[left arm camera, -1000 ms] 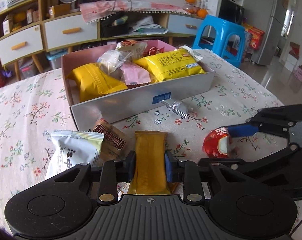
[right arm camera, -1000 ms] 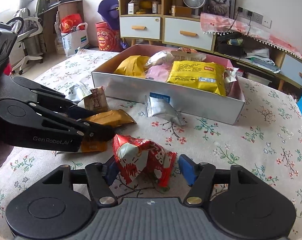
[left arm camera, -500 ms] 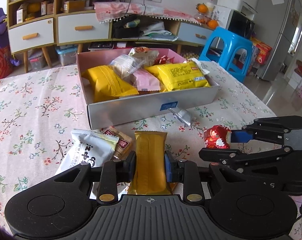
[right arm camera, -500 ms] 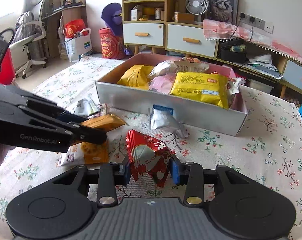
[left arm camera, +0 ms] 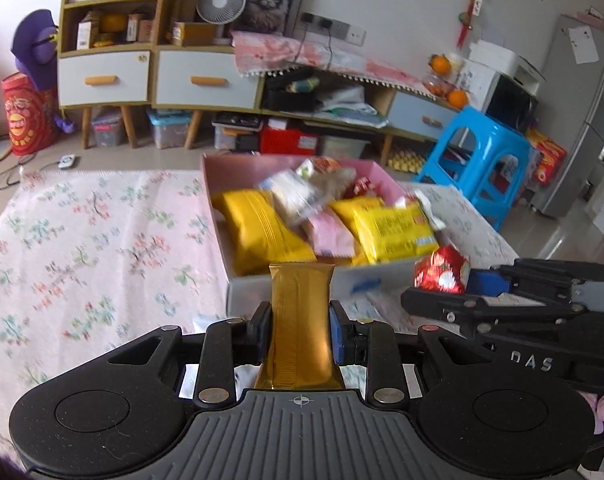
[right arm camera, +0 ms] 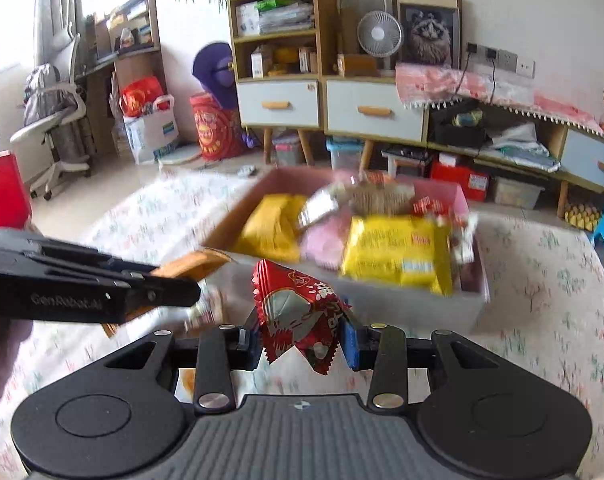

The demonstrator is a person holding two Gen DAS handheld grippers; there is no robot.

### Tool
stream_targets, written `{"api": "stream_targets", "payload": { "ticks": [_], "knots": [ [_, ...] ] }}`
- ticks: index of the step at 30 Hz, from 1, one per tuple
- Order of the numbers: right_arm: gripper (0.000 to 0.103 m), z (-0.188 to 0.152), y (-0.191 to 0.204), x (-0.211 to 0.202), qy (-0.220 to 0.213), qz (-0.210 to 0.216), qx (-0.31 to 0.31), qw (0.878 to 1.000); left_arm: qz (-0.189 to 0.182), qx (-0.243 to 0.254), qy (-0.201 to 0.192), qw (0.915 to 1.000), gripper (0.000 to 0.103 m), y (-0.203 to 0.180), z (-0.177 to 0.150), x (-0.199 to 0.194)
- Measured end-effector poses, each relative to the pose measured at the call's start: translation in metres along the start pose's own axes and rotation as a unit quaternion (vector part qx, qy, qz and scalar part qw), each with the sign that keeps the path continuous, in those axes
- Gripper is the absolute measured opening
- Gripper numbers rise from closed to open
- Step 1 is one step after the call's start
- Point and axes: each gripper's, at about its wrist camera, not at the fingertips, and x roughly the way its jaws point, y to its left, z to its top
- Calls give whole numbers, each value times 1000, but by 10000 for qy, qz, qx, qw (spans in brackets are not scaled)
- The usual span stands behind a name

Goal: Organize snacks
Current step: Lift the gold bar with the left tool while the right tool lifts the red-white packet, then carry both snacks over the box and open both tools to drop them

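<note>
left gripper (left arm camera: pixel 299 336) clamping gold packet (left arm camera: pixel 299 320), right gripper (right arm camera: pixel 299 340) clamping red packet (right arm camera: pixel 297 312)

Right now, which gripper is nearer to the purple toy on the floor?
Left. The left gripper is on the purple toy's side; the right gripper is farther from it.

2 claws (left arm camera: pixel 299 338) | 1 box (left arm camera: pixel 237 296) | 1 gold packet (left arm camera: pixel 299 320) | 1 red packet (right arm camera: pixel 297 320)

Your left gripper (left arm camera: pixel 299 340) is matt black plastic, clamping a glossy gold foil snack bar (left arm camera: pixel 299 320). Your red foil packet (right arm camera: pixel 297 316) is crinkled and shiny. The floral tablecloth (left arm camera: pixel 93 240) is soft cloth.
</note>
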Motion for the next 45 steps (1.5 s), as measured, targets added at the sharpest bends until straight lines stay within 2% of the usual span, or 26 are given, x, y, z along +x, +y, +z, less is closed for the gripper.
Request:
{"api": "stream_targets", "payload": {
  "ticks": [5, 11, 19, 32, 35, 37, 39, 45],
  "knots": [
    [28, 27, -5, 3, -252, 8, 137, 9996, 217, 57, -31, 9997, 26, 1, 18, 10],
    [28, 50, -25, 14, -513, -252, 460, 9973, 434, -80, -66, 9990, 26, 7, 52, 32],
    [28, 49, -62, 38, -282, -520, 823, 9948, 639, -17, -100, 9979, 26, 4, 82, 69],
    [26, 52, -86, 58, -229, -362, 1348, 9900, 1056, -73, -13, 9944, 27, 9, 90, 118],
    [28, 51, -87, 58, -198, -354, 1360, 9899, 1078, -37, -97, 9941, 34, 9, 90, 120],
    [29, 50, -87, 58, -194, -363, 1371, 9897, 1062, 1, -83, 9943, 50, 8, 90, 121],
    [33, 51, -89, 57, -190, -364, 1405, 9892, 1087, 91, -103, 9940, 59, 5, 90, 119],
    [51, 52, -88, 53, -218, -408, 1414, 9889, 1141, 346, -40, 9929, 70, -2, 87, 108]
  ]
}}
